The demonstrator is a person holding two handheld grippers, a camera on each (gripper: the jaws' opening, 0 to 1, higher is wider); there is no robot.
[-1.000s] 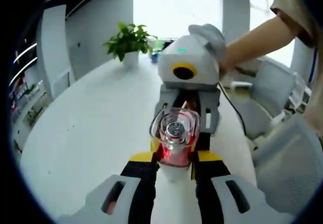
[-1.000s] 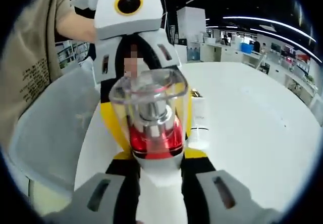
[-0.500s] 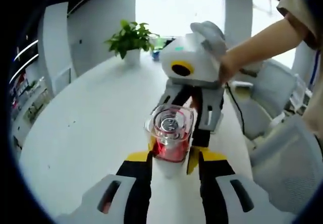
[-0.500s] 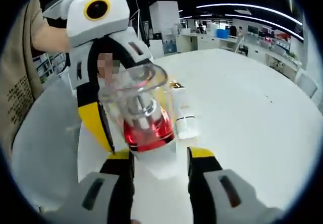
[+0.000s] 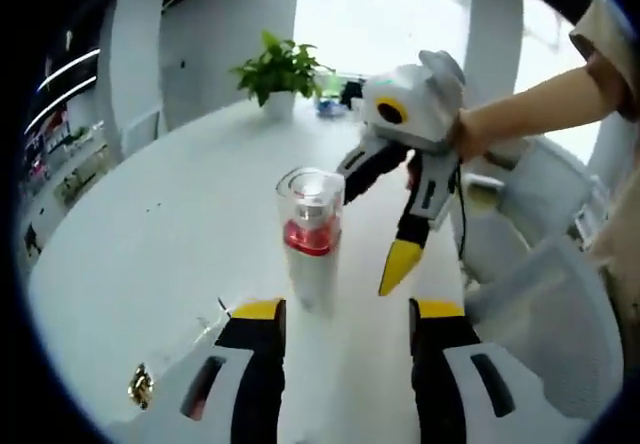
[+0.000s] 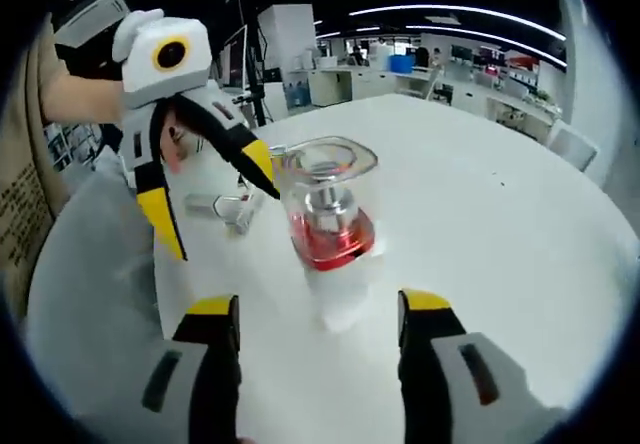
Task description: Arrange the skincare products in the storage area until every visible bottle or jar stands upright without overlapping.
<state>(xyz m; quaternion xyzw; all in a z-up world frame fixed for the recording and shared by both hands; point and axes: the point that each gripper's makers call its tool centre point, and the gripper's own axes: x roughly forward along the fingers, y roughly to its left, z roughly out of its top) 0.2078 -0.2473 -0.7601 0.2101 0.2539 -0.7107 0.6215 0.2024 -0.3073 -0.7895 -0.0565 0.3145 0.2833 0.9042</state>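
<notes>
The left gripper (image 5: pixel 342 314) has its fingers (image 5: pixel 256 316) spread wide, holding nothing. The right gripper (image 6: pixel 318 309) is likewise spread and empty, a bare forearm (image 5: pixel 530 104) and hand (image 5: pixel 468 136) gripping its body.

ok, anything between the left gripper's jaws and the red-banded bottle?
Nothing: bare white table between the left gripper and the upright bottle, per the left gripper view.
</notes>
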